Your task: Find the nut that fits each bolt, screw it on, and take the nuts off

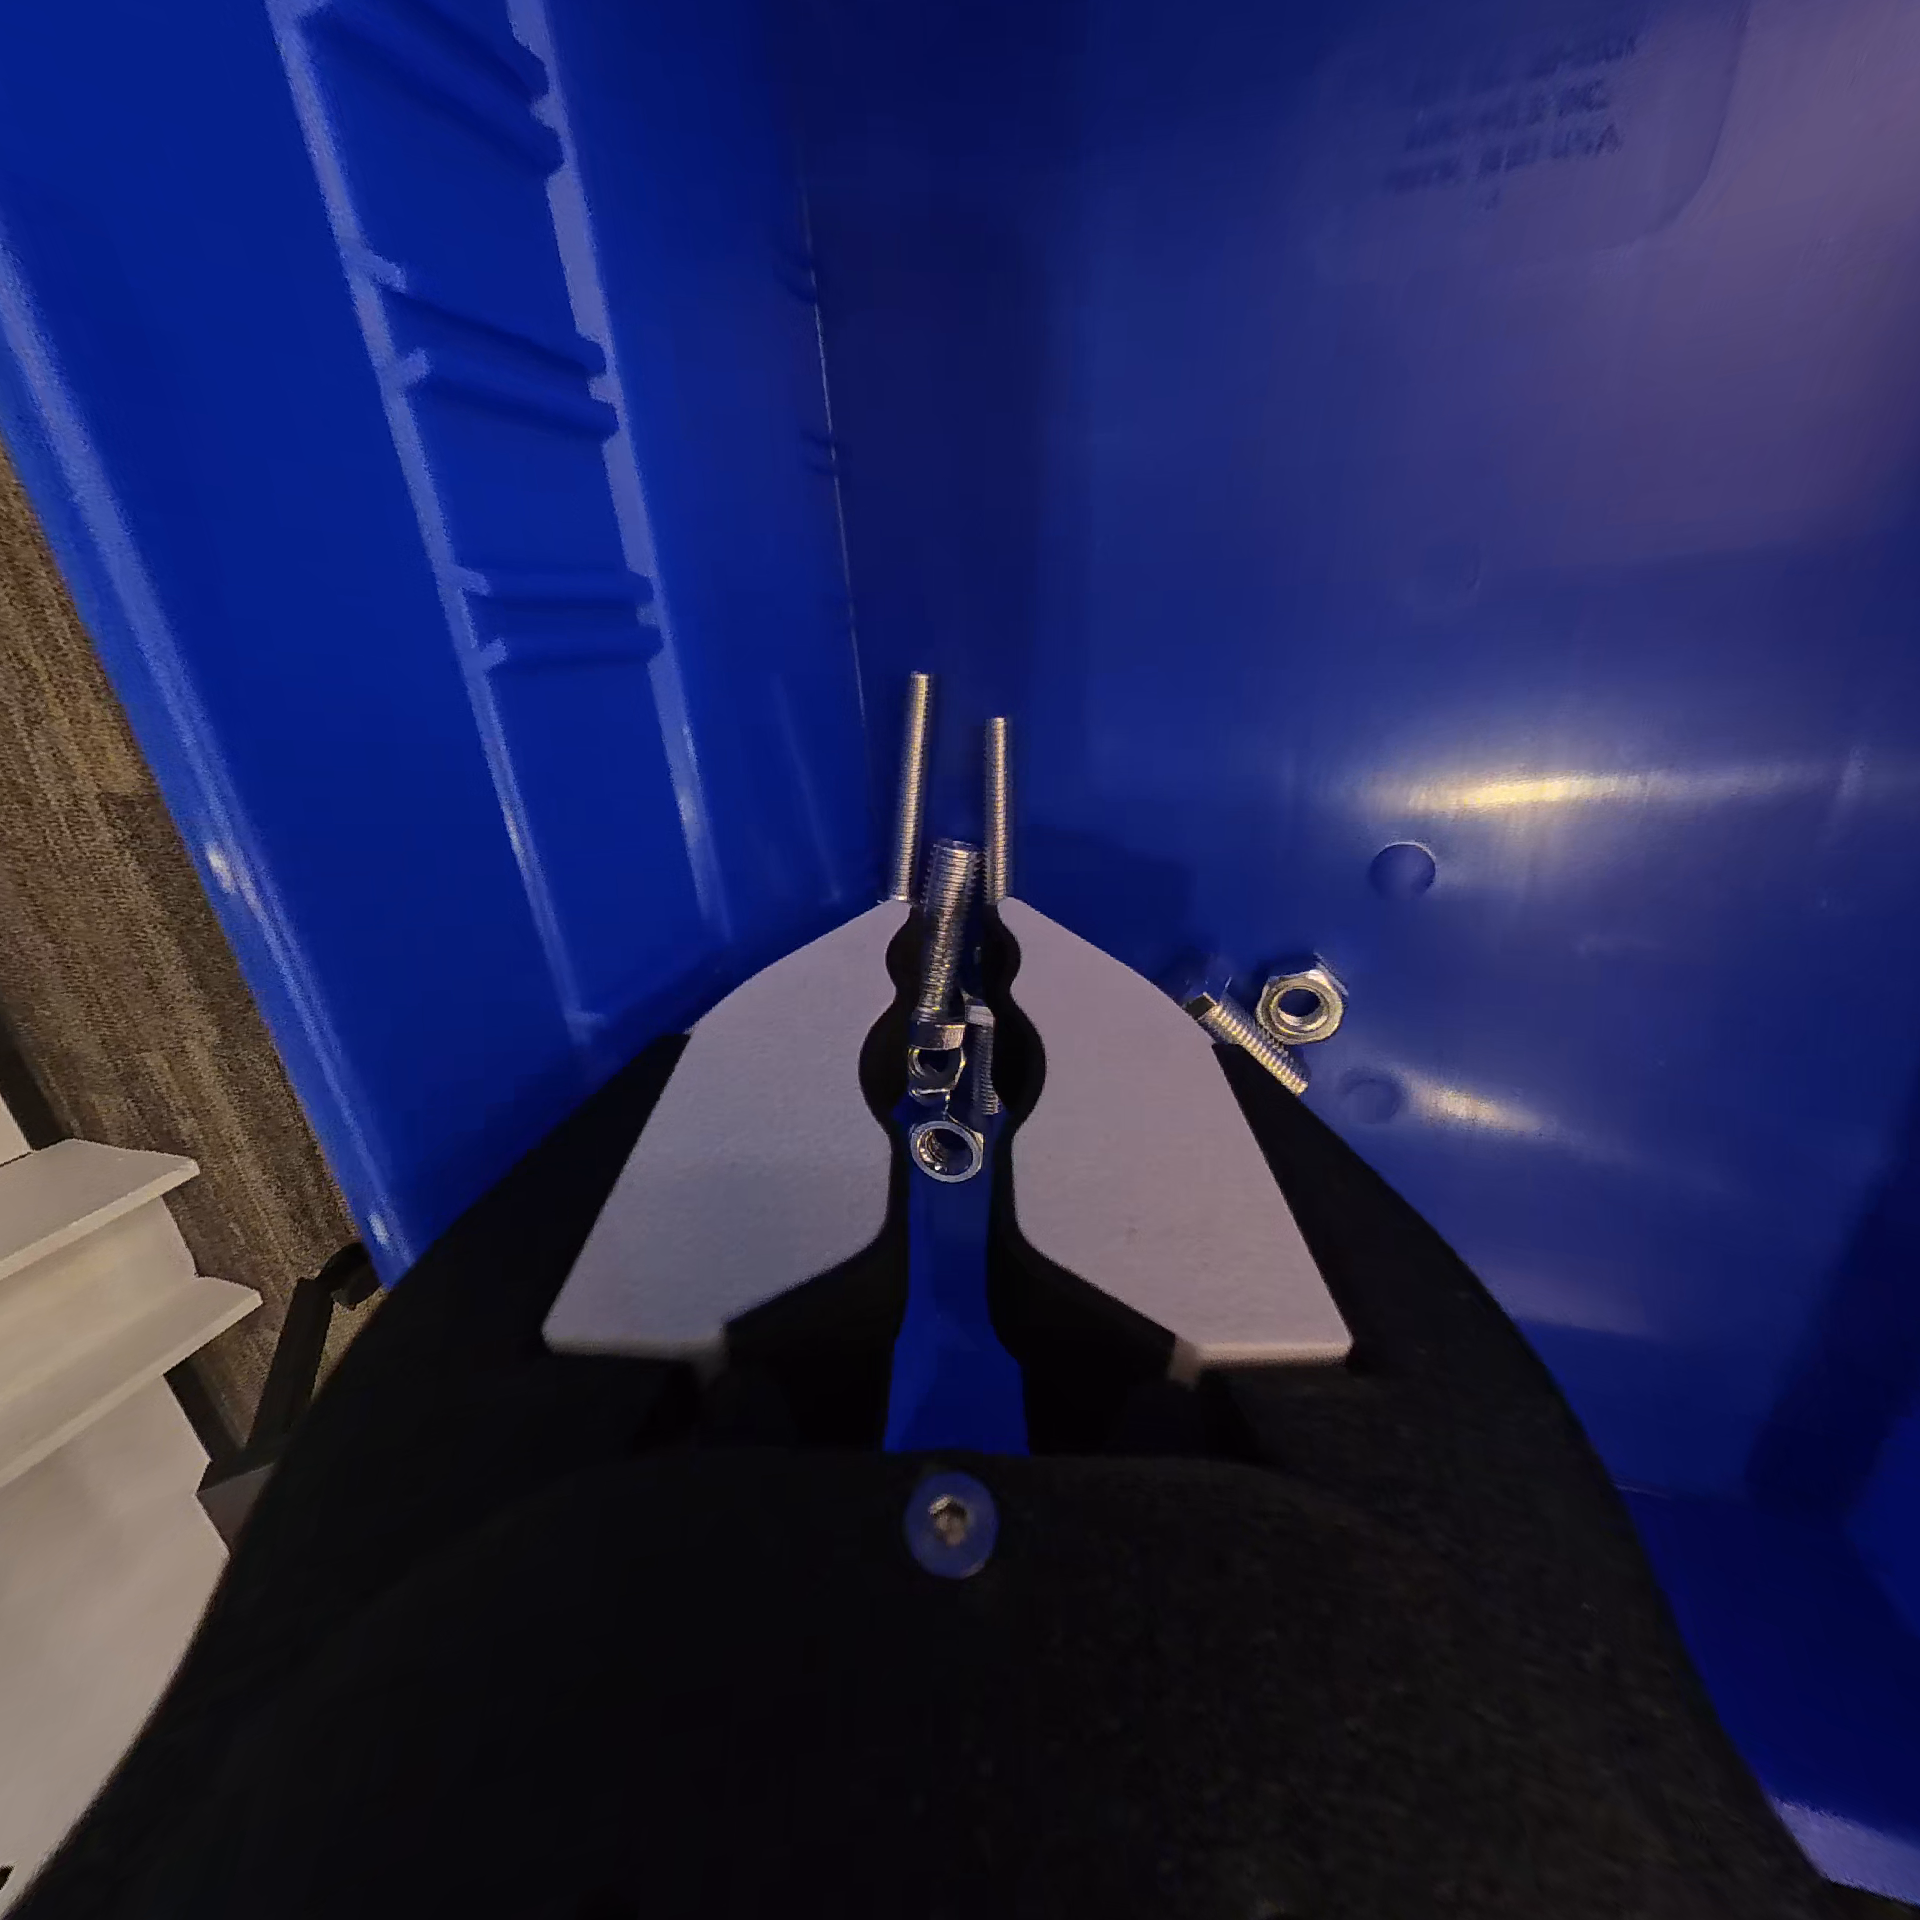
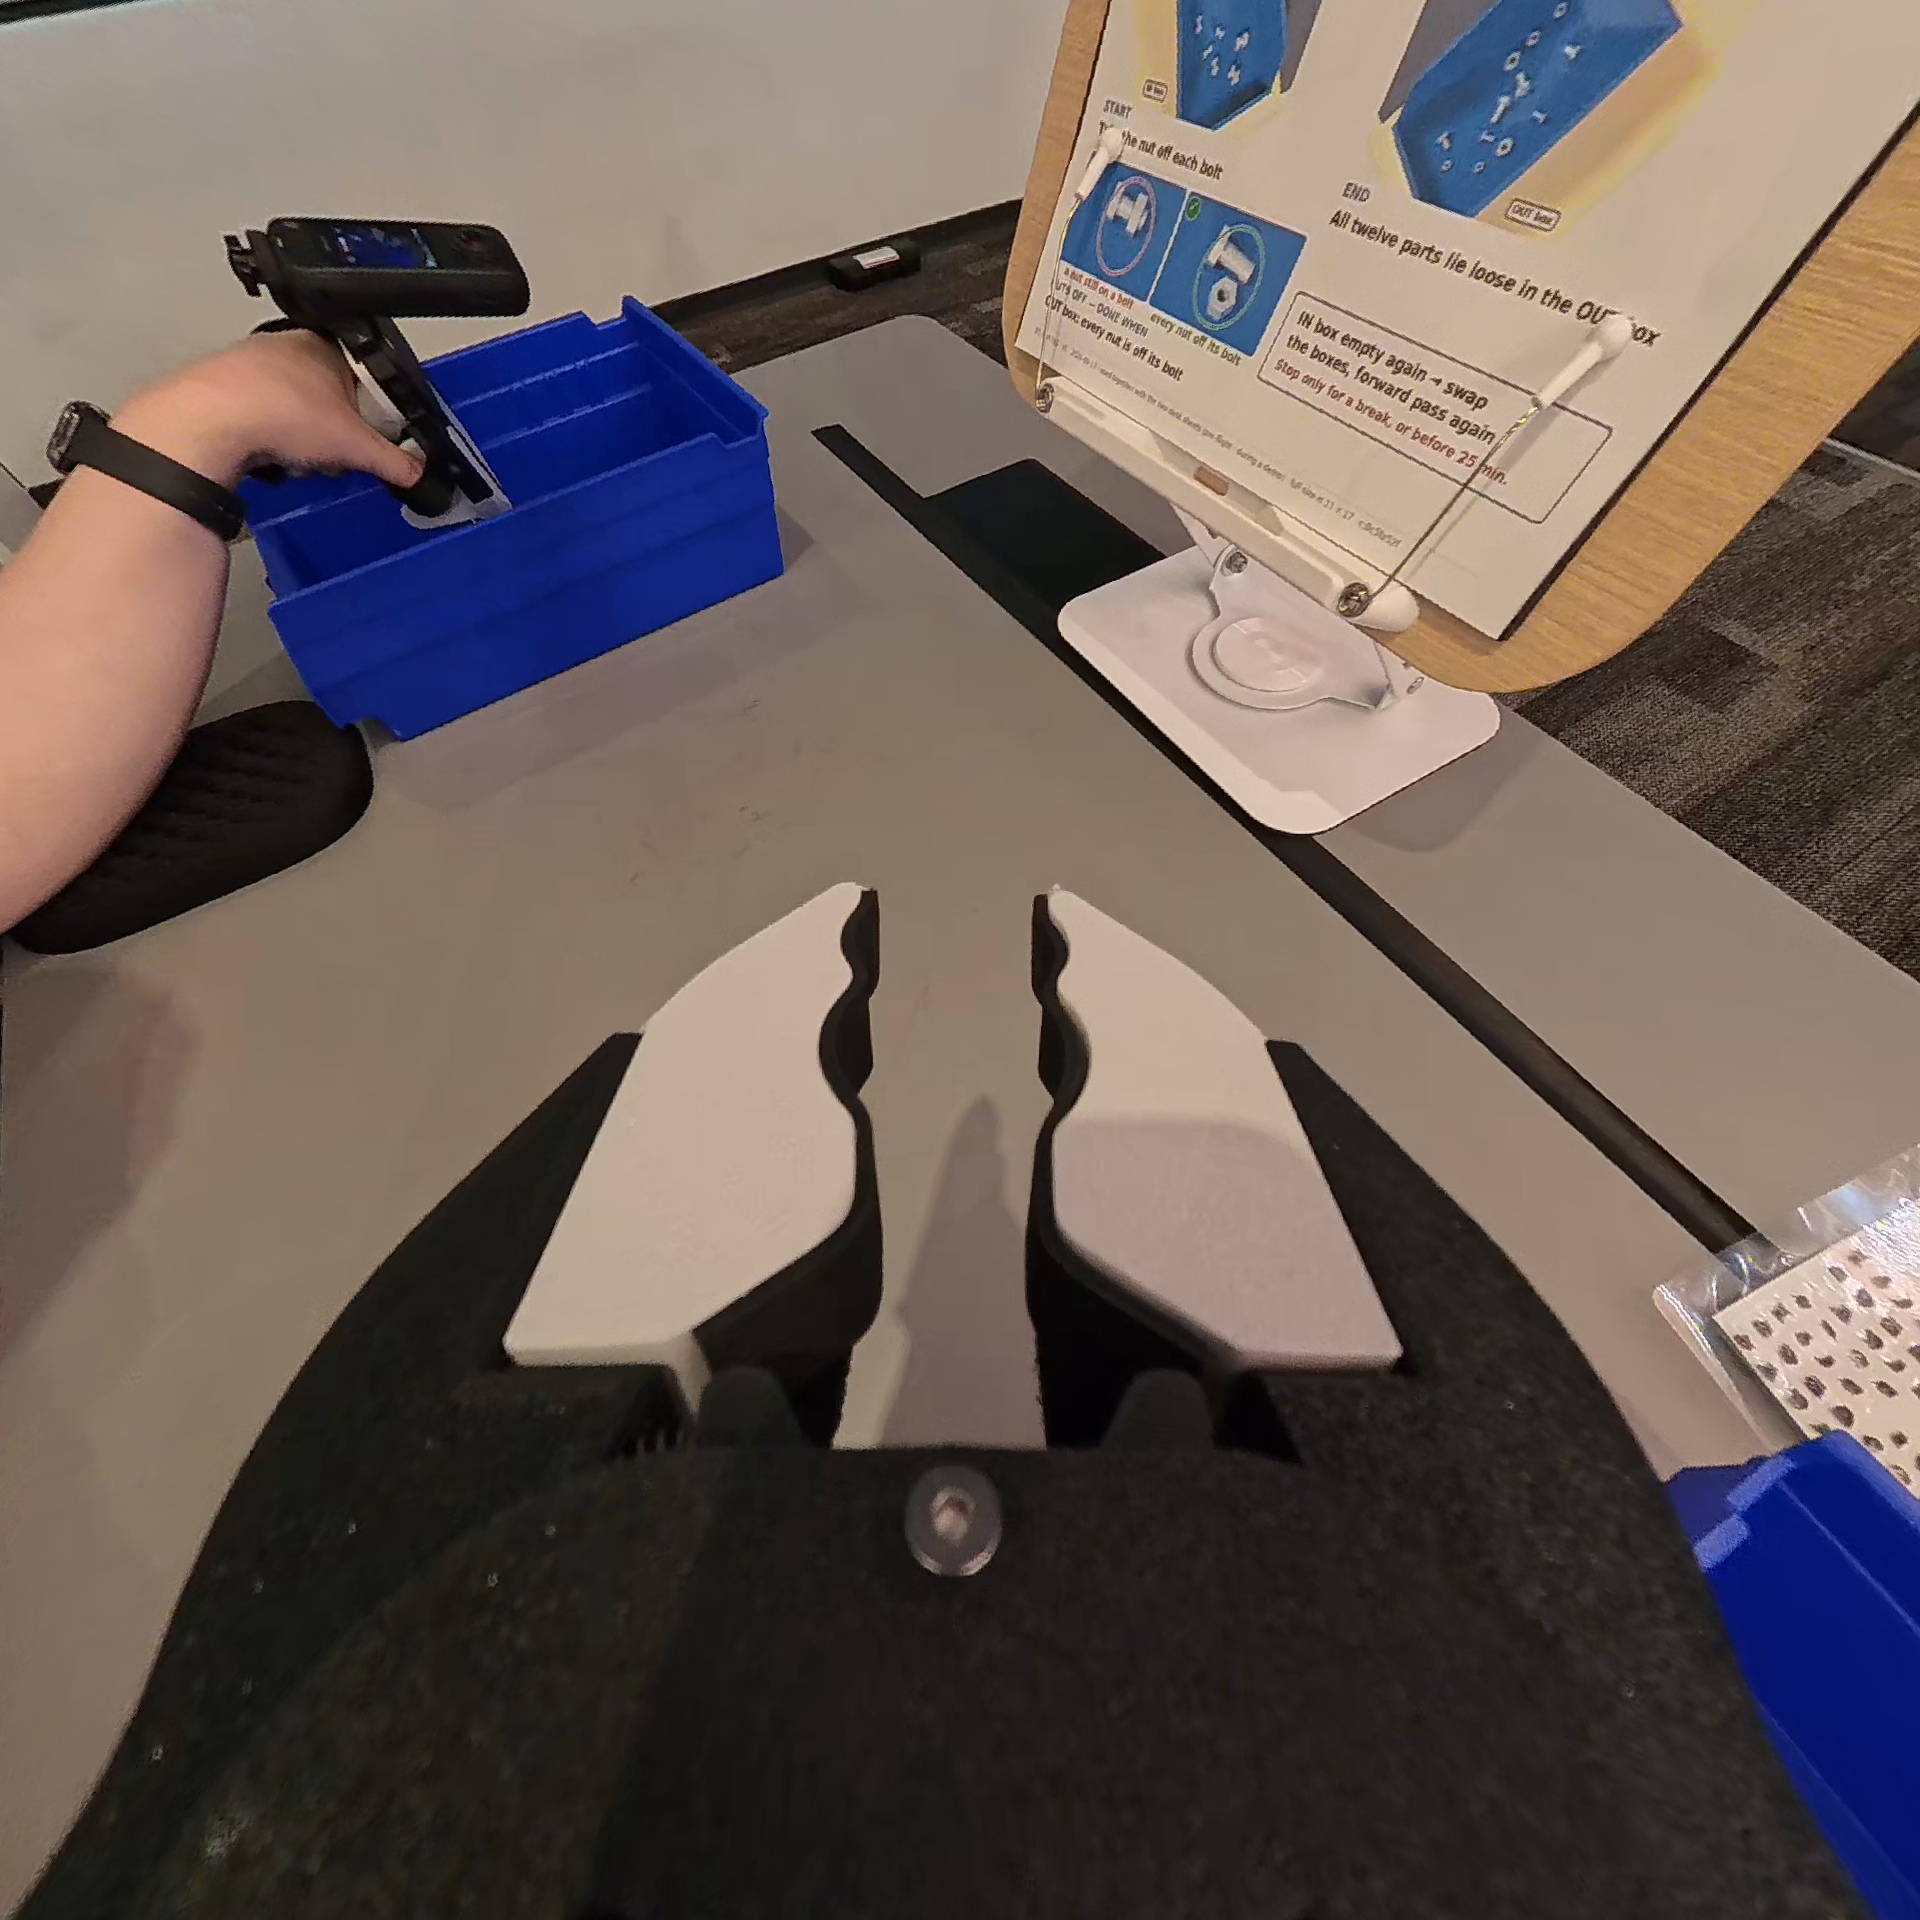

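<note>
Currently the left gripper is down inside the blue bin, tips nearly together, pinching a thick threaded bolt that stands tilted up between the fingers. Under the same gap sit a hex nut and what looks like another small fastener; can't tell whether those are touching the bolt or just lying on the bin floor. Two thin bolts lean up against the bin's corner just past the fingertips. Off to the right on the bin floor: a short bolt lying flat, with a loose hex nut just beside it. Right gripper hovers over the grey table, fingers spread apart, nothing between them. From that view the left gripper shows far off, held by a hand, dipped into the blue bin at the table's far left. A printed instruction board on a white stand sits at far right of the table. A second blue bin edge shows at bottom right, near a dotted sheet.
</note>
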The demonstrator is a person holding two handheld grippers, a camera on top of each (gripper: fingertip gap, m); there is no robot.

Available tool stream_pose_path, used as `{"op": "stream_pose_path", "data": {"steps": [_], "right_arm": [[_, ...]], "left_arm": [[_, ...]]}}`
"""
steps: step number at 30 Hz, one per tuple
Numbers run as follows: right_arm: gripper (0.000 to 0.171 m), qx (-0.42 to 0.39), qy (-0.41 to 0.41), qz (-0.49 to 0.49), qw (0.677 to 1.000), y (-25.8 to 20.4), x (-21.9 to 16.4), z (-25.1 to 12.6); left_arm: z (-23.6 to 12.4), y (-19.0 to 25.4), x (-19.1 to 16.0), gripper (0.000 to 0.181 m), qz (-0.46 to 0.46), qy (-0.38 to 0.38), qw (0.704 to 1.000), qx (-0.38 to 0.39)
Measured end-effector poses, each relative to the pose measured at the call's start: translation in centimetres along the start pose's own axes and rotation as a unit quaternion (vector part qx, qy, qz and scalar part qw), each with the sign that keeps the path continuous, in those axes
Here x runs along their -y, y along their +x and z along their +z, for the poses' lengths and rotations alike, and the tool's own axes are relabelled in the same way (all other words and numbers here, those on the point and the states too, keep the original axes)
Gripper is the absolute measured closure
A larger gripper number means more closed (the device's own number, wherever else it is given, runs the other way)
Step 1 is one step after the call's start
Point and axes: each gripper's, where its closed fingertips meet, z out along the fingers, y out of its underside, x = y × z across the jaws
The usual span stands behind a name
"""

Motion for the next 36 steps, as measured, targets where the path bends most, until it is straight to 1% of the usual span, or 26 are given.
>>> {"op": "stream_pose_path", "data": {"steps": [5, 6, 7, 9, 10, 12, 14, 16, 18, 21, 25, 27, 32, 36], "right_arm": [[0.144, 0.003, -0.006, -0.003, 1.000, -0.2, -0.2, 0.3], [0.144, 0.003, -0.008, -0.002, 1.000, -0.2, -0.2, 0.3], [0.144, 0.004, -0.009, -0.003, 1.000, -0.2, -0.3, 0.4], [0.144, 0.004, -0.012, -0.004, 1.000, -0.3, -0.3, 0.5], [0.144, 0.005, -0.014, -0.004, 1.000, -0.3, -0.4, 0.6], [0.144, 0.005, -0.016, -0.004, 1.000, -0.3, -0.5, 0.7], [0.144, 0.005, -0.019, -0.004, 1.000, -0.3, -0.6, 0.8], [0.144, 0.006, -0.020, -0.004, 1.000, -0.4, -0.6, 0.9], [0.144, 0.006, -0.022, -0.003, 1.000, -0.3, -0.7, 1.0], [0.144, 0.008, -0.026, -0.001, 1.000, -0.3, -0.9, 1.2], [0.144, 0.008, -0.030, -0.003, 1.000, -0.4, -1.0, 1.2], [0.144, 0.009, -0.029, -0.003, 1.000, -0.4, -0.9, 1.1], [0.144, 0.009, -0.028, -0.005, 1.000, -0.5, -0.9, 1.0], [0.144, 0.010, -0.030, -0.005, 1.000, -0.5, -0.9, 1.1]], "left_arm": [[-0.1, 0.3, -0.3, 0.173, 0.006, -0.004, 1.000, -0.003], [-0.2, 0.7, -0.4, 0.174, 0.007, -0.005, 1.000, -0.016], [-0.4, 1.1, -0.3, 0.179, 0.005, -0.001, 0.999, -0.033], [-0.6, 3.5, -0.3, 0.181, -0.006, 0.001, 0.992, -0.123], [-0.5, 4.2, -0.4, 0.181, -0.011, -0.005, 0.989, -0.148], [-0.4, 4.1, -0.4, 0.181, -0.017, -0.011, 0.988, -0.156], [-1.2, 3.3, -0.4, 0.181, -0.018, 0.003, 0.989, -0.145], [-2.6, 2.6, 0.4, 0.181, -0.020, 0.044, 0.989, -0.138], [-3.5, 1.8, 0.6, 0.181, -0.021, 0.062, 0.991, -0.119], [-3.2, 0.5, -0.4, 0.172, -0.006, 0.036, 0.997, -0.067], [-1.6, 1.1, -0.2, 0.165, -0.009, 0.017, 0.997, -0.077], [-1.0, 1.0, -0.6, 0.165, -0.011, -0.001, 0.998, -0.068], [-0.6, 0.8, -0.6, 0.167, -0.008, -0.011, 0.998, -0.055], [-0.4, 1.3, -0.5, 0.170, -0.009, -0.012, 0.997, -0.070]]}}
